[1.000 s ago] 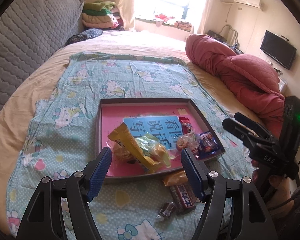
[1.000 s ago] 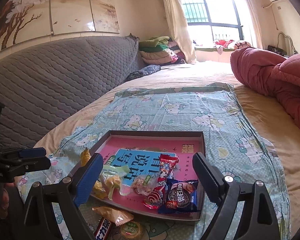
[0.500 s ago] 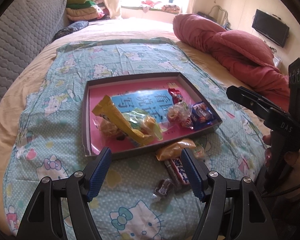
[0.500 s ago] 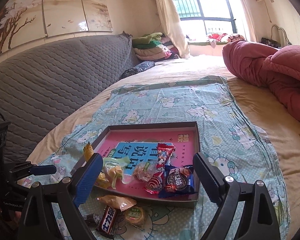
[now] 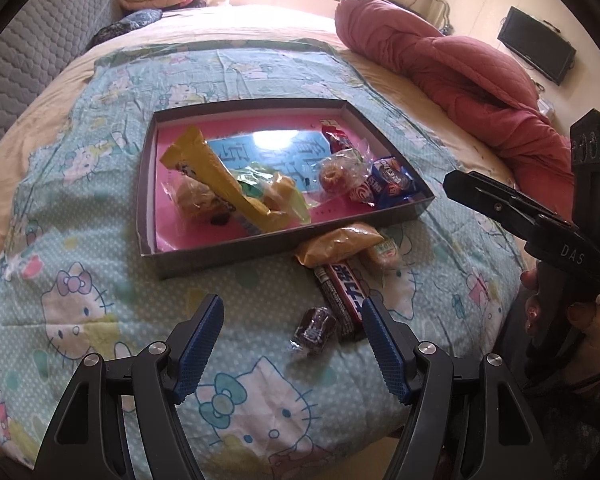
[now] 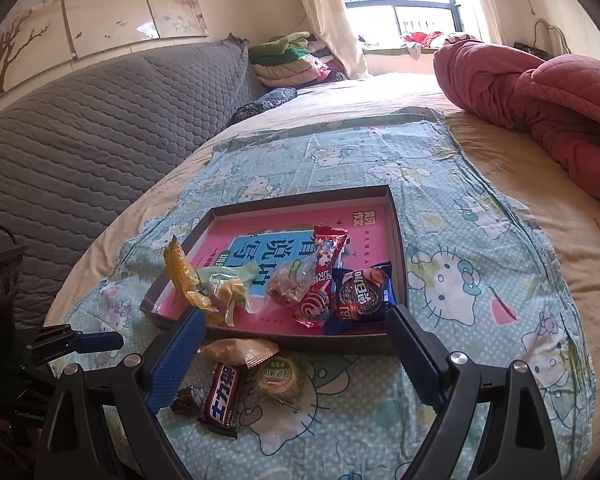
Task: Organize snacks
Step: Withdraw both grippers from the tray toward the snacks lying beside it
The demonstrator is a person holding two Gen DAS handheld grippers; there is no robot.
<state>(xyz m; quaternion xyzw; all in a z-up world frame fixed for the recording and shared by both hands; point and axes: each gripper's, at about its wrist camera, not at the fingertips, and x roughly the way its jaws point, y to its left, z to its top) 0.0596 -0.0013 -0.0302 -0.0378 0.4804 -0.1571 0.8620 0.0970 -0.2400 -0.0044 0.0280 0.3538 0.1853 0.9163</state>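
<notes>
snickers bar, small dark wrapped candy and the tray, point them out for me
snickers bar (image 5: 342, 294), left wrist view, middle of the wrapper
small dark wrapped candy (image 5: 315, 327), left wrist view, centre of the wrapper
tray (image 5: 220, 258), left wrist view, near outer wall

My left black two-finger gripper with blue ribbed pads (image 5: 292, 330) tilts steeply downward, jaws parted and empty. My right black gripper (image 6: 296, 346) angles down too, spread wide, holding nothing.

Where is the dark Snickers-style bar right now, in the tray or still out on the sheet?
Out. The chocolate bar lies on the sheet just outside the tray, beside other loose snacks.
</notes>
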